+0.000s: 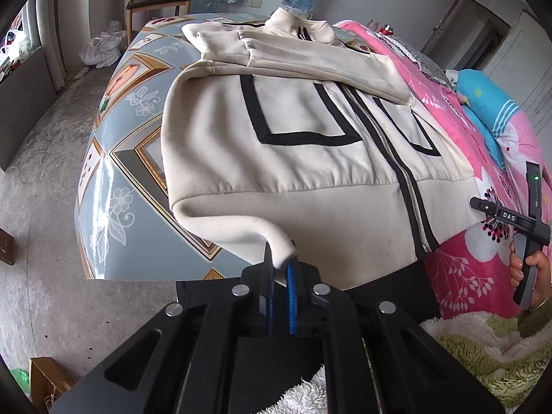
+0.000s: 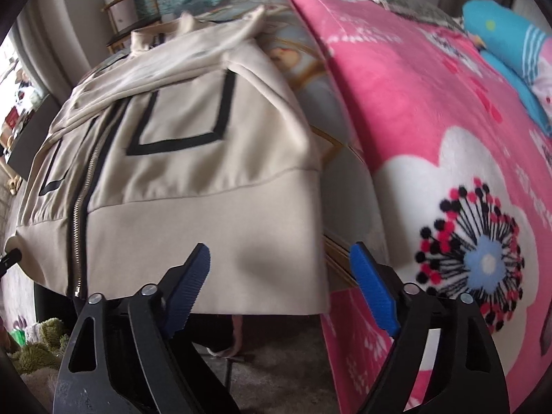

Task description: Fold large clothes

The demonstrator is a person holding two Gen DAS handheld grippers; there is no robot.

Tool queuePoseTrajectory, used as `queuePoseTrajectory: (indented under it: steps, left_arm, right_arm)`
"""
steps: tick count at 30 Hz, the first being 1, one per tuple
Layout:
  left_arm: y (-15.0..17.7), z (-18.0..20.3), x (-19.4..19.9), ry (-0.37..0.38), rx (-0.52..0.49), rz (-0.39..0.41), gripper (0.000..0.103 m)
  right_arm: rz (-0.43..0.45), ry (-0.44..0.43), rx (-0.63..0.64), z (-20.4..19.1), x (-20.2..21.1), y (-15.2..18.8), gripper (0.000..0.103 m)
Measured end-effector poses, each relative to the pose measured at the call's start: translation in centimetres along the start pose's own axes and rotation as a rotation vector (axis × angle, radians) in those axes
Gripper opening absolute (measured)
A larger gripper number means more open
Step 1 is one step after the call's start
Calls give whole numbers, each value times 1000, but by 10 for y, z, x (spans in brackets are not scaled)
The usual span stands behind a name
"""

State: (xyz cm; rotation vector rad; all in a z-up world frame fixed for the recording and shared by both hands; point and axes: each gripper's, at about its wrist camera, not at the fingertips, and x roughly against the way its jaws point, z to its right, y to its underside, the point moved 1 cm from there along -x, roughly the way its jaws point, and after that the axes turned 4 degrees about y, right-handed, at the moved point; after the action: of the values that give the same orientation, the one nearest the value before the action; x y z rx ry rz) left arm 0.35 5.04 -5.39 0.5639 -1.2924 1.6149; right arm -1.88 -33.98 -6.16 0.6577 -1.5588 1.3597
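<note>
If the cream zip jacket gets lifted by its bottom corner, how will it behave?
Probably floppy: the jacket peaks into a soft fold where the left tool pinches its hem. Its thick, fleecy look suggests some weight, so it will likely sag. It may slide easily on the glossy tablecloth.

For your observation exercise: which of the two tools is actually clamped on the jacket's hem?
The left tool, shut on the cream jacket at its hem corner. The right tool gapes open, gripping nothing.
</note>
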Motion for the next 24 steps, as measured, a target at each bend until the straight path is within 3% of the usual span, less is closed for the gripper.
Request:
queuePoseTrajectory:
  steps: [5, 8, 16, 24]
  left_arm:
    - [0, -1, -1, 9, 0, -1, 6]
    - [1, 0, 0, 11, -9, 2, 6]
    - [3, 2, 7, 16, -45, 20, 6]
    - [0, 9, 28, 79, -80, 100, 6]
  right_arm:
    - [-16, -2, -33, 9, -3, 8, 68]
    - [-24, -5, -25, 5, 3, 15, 56]
    - [-34, -13, -77, 8, 17, 36, 8]
    - [80, -33, -52, -3, 60, 26, 4]
